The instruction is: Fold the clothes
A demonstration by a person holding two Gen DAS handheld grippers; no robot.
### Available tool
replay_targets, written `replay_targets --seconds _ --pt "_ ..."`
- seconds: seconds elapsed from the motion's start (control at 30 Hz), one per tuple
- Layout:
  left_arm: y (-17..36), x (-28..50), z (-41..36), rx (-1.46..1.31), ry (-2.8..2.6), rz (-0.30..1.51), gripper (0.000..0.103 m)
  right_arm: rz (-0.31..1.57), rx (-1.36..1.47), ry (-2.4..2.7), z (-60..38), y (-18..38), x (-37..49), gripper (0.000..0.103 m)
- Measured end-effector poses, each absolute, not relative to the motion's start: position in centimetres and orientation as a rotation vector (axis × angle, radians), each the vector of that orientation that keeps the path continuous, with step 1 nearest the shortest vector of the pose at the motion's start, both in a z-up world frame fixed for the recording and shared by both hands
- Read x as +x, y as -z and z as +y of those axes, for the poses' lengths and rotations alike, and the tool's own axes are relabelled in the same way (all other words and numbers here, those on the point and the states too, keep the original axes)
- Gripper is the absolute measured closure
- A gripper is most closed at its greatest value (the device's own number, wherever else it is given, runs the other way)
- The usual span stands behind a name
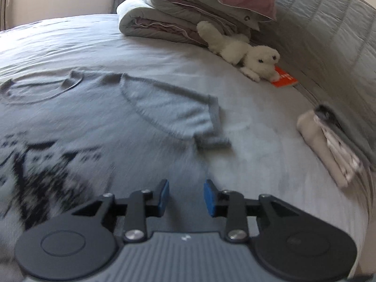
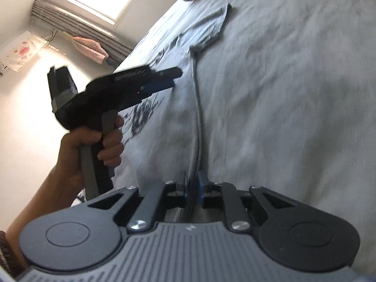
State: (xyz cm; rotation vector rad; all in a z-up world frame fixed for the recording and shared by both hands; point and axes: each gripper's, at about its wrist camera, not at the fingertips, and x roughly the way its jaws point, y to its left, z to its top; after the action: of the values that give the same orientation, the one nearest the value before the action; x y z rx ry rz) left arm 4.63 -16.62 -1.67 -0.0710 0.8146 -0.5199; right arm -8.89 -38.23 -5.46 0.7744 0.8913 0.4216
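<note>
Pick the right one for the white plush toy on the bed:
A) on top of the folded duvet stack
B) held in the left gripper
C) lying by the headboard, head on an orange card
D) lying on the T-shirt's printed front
C: the white plush toy lies beside the padded headboard, its head over the orange card, clear of the T-shirt.

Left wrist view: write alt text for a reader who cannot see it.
A pale blue T-shirt with a dark print lies flat on a bed, its sleeve spread out. The left claw hovers open over its side, holding nothing. Behind lie a folded duvet, a white plush toy and folded clothes.
</note>
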Motion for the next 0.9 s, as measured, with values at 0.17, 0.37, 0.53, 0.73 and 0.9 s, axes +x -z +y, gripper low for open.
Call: replay_targets --seconds 0.17,0.37,0.53,0.73,0.9 --pt "2.1 0.2 -11.8 -0.125 0.553 0.792 0.068 0.931 0.79 -0.451 -37.6 5.7 -10.5 0.087" --pt "3.0 -5.1 -6.3 -0.126 0.558 0.793 0.067 0.945 0.698 -0.423 -37.1 4.5 -12.5 0.095" --pt "3.0 -9.8 -2.0 -0.086 0.567 0.772 0.066 0.966 0.653 -0.373 -37.2 3.7 -13.7 0.095" --pt "1.3 -13.1 3.7 -0.088 0.462 0.718 0.06 0.946 0.503 -0.305 -35.9 0.1 -13.3 0.087" --pt "0.1 -13.6 8.5 -0.112 0.31 0.688 0.059 0.928 0.418 -0.29 -34.0 -2.5 -11.8 0.083"
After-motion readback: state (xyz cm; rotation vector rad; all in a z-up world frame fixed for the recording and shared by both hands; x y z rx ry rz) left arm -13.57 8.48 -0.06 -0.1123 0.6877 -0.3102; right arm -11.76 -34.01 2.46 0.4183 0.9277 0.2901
